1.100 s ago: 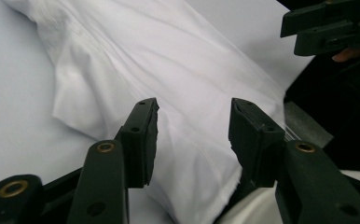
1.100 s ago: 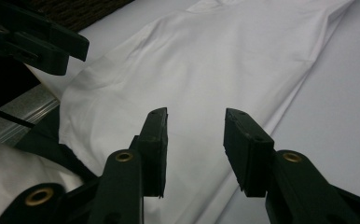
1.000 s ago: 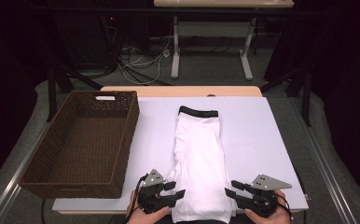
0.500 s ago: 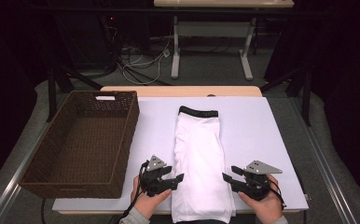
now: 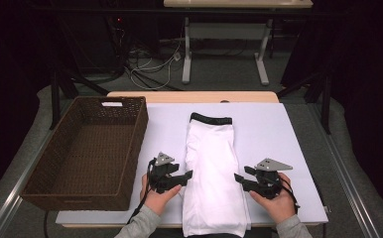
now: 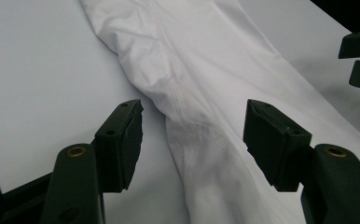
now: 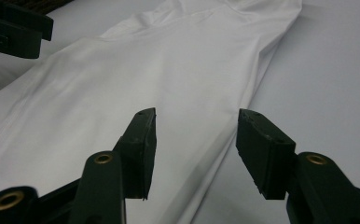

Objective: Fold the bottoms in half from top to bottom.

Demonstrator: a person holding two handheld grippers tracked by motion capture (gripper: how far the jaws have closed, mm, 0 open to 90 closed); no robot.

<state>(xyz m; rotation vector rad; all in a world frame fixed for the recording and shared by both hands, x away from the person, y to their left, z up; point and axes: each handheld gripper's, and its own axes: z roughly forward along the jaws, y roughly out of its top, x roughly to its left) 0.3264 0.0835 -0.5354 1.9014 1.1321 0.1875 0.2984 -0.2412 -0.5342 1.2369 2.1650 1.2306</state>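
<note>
A white folded garment (image 5: 212, 168) with a black waistband (image 5: 211, 118) lies lengthwise on the white table (image 5: 279, 139), its near end hanging over the front edge. My left gripper (image 5: 188, 174) sits at its left side and my right gripper (image 5: 237, 177) at its right, both pointing inward. In the left gripper view the left gripper (image 6: 194, 133) is open, its jaws just having opened further, with the garment's left fold (image 6: 187, 126) between them, untouched. In the right gripper view the right gripper (image 7: 197, 147) is open too, also just widened, over the garment's right edge (image 7: 225, 140).
An empty brown wicker basket (image 5: 75, 201) stands on the left part of the table, close to my left hand. Behind the table the floor holds cables and the legs of another desk (image 5: 187, 54).
Both hands have moved away from the table's front edge, up along the garment's two sides. Both pairs of jaws stand wider apart than before.
</note>
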